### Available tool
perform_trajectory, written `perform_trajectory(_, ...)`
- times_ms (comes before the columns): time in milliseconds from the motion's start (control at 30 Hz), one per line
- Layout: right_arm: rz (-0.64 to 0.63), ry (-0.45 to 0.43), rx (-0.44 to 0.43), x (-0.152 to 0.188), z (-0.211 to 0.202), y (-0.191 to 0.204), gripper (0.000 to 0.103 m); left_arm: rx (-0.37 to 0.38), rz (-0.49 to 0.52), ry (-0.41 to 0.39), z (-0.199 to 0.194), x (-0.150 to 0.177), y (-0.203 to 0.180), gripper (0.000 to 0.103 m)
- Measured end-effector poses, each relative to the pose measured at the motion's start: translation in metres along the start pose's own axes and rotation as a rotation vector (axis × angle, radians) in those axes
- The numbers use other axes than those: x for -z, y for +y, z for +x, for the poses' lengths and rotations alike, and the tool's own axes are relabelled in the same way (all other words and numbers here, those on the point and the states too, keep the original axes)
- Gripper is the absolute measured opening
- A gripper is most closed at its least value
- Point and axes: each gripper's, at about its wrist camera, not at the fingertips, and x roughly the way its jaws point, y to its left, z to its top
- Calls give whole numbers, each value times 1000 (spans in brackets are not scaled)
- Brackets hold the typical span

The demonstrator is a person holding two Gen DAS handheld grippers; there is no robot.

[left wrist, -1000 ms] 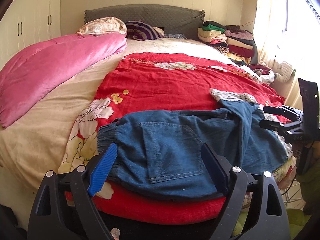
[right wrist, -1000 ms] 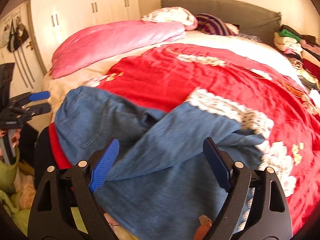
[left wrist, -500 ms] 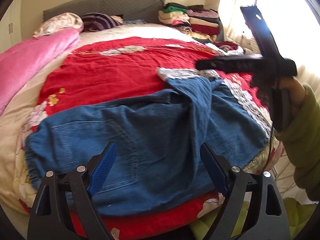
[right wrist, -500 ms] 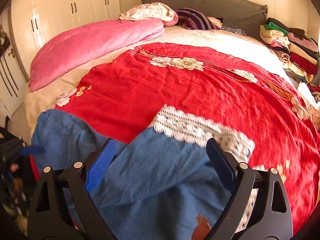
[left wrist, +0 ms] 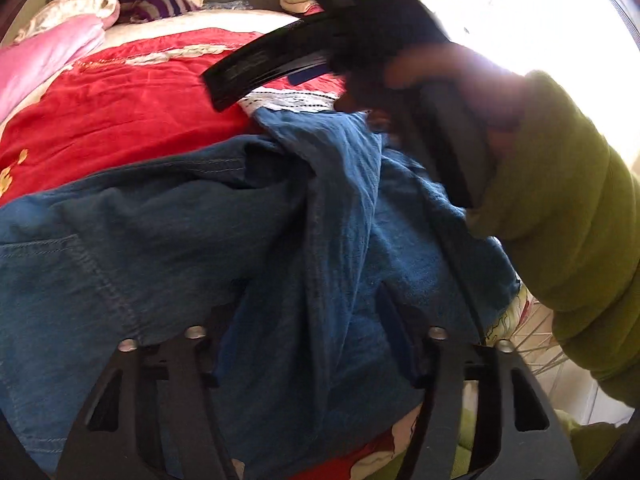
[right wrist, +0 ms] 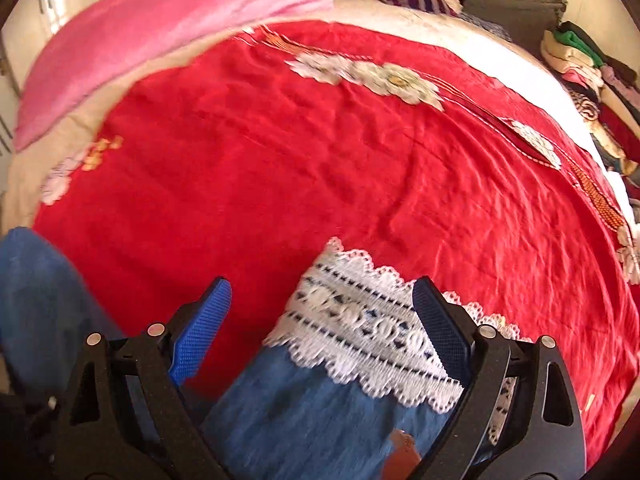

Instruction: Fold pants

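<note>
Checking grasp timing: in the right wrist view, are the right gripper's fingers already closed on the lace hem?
No, the right gripper is open, its fingers apart either side of the lace hem.

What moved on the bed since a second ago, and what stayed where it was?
Both grippers moved in closer. The right gripper went forward over the lace hem of the blue pants, its fingers open on either side of it. The left gripper dropped low over the bunched middle of the pants, open too. Nothing is gripped yet. The red bedspread and pink quilt stayed put.
</note>
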Motion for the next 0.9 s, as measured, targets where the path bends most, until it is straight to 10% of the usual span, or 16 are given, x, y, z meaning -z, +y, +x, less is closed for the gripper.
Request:
perform_trajectory(100, -7, 3, 6, -4, 14, -1, 83, -9, 33, 1, 3, 1, -4, 33)
perform_trajectory(267, 34, 15, -54, -1, 22, -16, 23, 3, 31, -10, 0, 4, -4, 31)
perform_trajectory(333, 61, -21, -67, 2, 10, -24, 16, 6, 28, -13, -2, 6, -4, 31)
perform_trajectory(633, 202, -197, -85, 49, -81, -77, 10, -9, 26, -41, -9, 9, -4, 31)
perform_trajectory(733, 262, -236, -86, 78, -109, -95, 10, -35, 38, -68, -16, 9, -5, 6)
perform_trajectory(900, 372, -275, -110, 136, -150, -117, 10, -43, 78, -119, -33, 9, -10, 4)
